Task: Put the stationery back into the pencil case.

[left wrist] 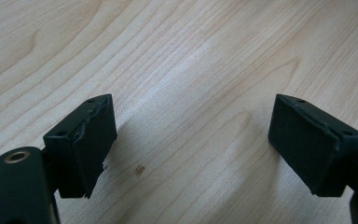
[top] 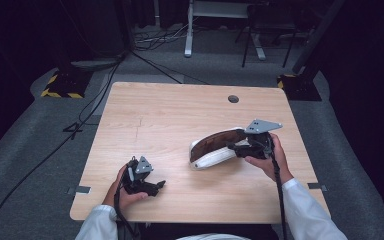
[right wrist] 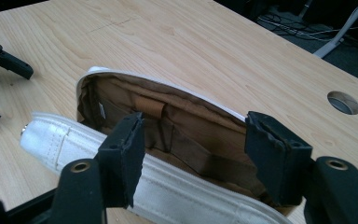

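A white pouch (top: 211, 156) with a brown lining (right wrist: 186, 128) lies on its side, mouth gaping, right of the middle of the wooden table (top: 170, 107). My right gripper (top: 233, 146) is at the pouch's right end. In the right gripper view it (right wrist: 198, 149) stands open over the mouth, one jaw by the near white wall (right wrist: 177, 198) and the other by the far rim. My left gripper (top: 158, 186) rests near the table's front left, held in a hand. In the left gripper view it (left wrist: 191, 140) is open above bare wood with nothing between the jaws.
A round cable hole (top: 233, 99) sits in the table's far right part. Past the table's far edge lie cables and stand legs (top: 189, 30) on grey carpet. The left gripper's jaw tips (right wrist: 7, 60) appear at the left edge of the right gripper view.
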Demonstrator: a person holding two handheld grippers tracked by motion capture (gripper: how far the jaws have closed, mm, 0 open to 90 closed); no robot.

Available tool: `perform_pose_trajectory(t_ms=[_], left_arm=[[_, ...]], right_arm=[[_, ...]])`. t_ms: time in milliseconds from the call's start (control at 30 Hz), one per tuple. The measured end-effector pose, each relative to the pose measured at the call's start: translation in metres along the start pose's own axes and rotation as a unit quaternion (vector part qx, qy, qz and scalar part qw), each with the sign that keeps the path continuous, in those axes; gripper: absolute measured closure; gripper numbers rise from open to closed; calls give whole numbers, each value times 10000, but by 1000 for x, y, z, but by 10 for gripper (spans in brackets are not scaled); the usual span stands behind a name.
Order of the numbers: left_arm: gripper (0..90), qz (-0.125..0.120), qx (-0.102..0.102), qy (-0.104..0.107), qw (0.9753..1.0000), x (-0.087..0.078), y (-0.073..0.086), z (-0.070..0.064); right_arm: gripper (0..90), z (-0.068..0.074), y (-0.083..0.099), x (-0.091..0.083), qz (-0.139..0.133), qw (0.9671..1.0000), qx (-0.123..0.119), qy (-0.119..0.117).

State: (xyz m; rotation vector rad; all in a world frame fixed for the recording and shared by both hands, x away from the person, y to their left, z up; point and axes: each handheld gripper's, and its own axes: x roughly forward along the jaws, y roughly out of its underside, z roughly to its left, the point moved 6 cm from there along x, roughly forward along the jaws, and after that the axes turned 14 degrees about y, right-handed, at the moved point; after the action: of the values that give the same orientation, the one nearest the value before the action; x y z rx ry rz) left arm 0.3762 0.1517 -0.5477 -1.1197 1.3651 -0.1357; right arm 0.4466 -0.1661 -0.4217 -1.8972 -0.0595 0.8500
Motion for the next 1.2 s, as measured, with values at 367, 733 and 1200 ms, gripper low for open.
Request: perform_pose_trajectory(t_ms=[367,733,1200], left_arm=[[153,3,7,19,10000,0,0,0],[153,2,7,19,10000,0,0,0],[154,2,7,19,10000,0,0,0]], right_arm=[[362,-10,7,-12,18,9999,-110,59],[347,-22,16,-29,-17,9998,-176,115],[330,-37,32,-49,-48,9995,-221,208]])
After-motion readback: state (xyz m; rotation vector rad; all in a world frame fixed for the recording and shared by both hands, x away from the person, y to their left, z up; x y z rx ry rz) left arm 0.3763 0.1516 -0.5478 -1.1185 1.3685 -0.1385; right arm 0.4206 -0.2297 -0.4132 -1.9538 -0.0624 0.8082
